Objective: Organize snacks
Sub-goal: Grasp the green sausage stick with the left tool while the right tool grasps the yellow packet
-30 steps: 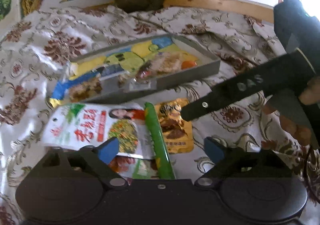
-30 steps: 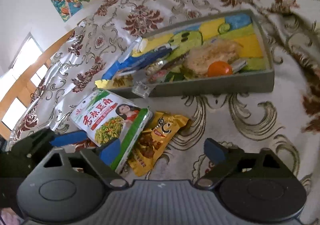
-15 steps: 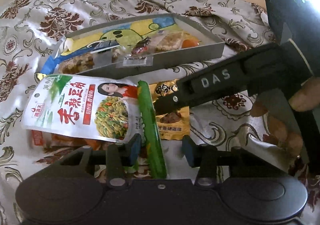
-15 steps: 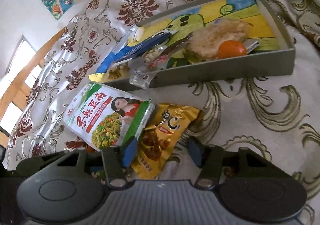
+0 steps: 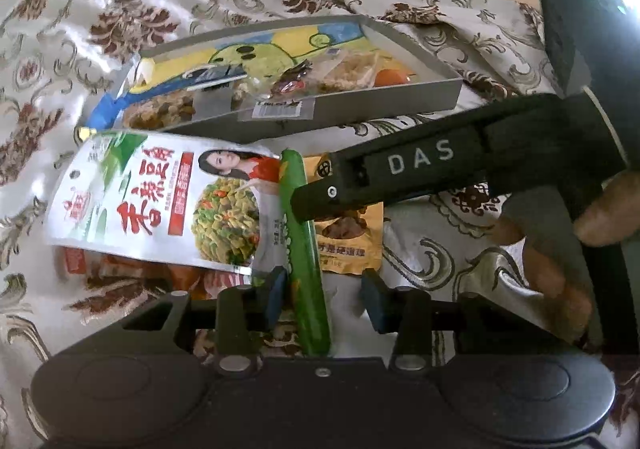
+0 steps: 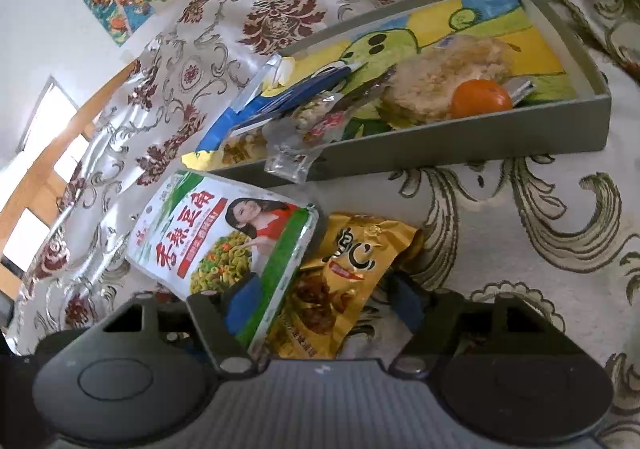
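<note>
Two hand-held grippers work over a patterned cloth (image 6: 500, 217) on which a grey tray (image 6: 460, 147) serves as landmark. The tray already holds an orange (image 6: 482, 98), a pale cake (image 6: 444, 79) and several wrappers.

Just in front of the tray's near wall lie the loose snacks: a white pouch (image 5: 160, 197), a green stick (image 5: 302, 249) along the pouch's edge on the side away from the tray's left end, and a gold packet (image 6: 348, 273) partly under both.

The left gripper (image 5: 322, 297) straddles the near end of the stick. Its jaws are closing; one pad seems to touch the stick while the other stands clear, so nothing is gripped yet.

The right gripper (image 6: 320, 299) brackets the gold packet. Its jaws are opening, one pad over the pouch's green edge, the other beside the packet, and there is no sign of a firm hold.

To do this step well, judging from the layout:
- Centre the stick between the pads before squeezing, since it looks likely to roll.
- Keep the pouch's foil edge out of the left grip.
- Shift the right pad off the pouch so that only the packet is taken.
- Lift each snack clear of the tray's near wall.
</note>
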A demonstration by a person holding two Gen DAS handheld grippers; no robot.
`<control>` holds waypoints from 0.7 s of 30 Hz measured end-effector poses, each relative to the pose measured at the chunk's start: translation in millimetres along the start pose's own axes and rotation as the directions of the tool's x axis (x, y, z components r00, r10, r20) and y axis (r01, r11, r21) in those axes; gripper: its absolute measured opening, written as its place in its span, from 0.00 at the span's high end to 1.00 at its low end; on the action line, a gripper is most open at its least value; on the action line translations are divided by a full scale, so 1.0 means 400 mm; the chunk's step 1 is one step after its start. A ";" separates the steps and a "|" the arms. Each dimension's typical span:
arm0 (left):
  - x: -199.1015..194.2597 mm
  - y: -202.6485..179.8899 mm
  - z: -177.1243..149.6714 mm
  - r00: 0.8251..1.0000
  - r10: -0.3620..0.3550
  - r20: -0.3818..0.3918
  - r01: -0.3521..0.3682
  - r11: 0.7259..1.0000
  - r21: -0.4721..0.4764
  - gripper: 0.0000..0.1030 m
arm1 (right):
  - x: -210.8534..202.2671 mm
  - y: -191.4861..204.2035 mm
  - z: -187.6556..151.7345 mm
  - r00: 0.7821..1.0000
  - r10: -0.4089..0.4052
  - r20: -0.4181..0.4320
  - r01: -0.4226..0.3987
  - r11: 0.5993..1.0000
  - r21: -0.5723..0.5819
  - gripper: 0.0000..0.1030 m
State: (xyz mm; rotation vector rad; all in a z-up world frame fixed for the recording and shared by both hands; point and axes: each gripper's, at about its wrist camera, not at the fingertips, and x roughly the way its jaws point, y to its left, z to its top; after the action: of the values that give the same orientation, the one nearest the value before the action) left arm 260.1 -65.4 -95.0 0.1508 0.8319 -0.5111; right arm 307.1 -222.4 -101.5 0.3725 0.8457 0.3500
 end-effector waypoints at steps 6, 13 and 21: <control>0.001 0.018 0.002 1.000 0.009 -0.017 -0.011 0.997 -0.072 0.73 | -0.007 -0.018 0.000 0.999 0.037 0.005 -0.037 0.998 0.044 0.34; -0.004 0.041 0.003 0.999 0.006 -0.039 -0.014 0.976 -0.218 0.82 | -0.011 -0.055 0.003 0.995 0.091 0.028 -0.094 0.989 0.111 0.33; -0.013 0.089 -0.015 0.996 -0.071 -0.044 0.043 0.883 -0.467 0.82 | -0.010 -0.055 0.010 0.995 0.098 0.010 -0.098 0.993 0.070 0.34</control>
State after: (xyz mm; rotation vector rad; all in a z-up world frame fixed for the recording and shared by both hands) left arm 270.7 -30.7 -97.7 -0.3056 0.9986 -0.3493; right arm 310.9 -244.3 -106.5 0.4813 0.8363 0.4107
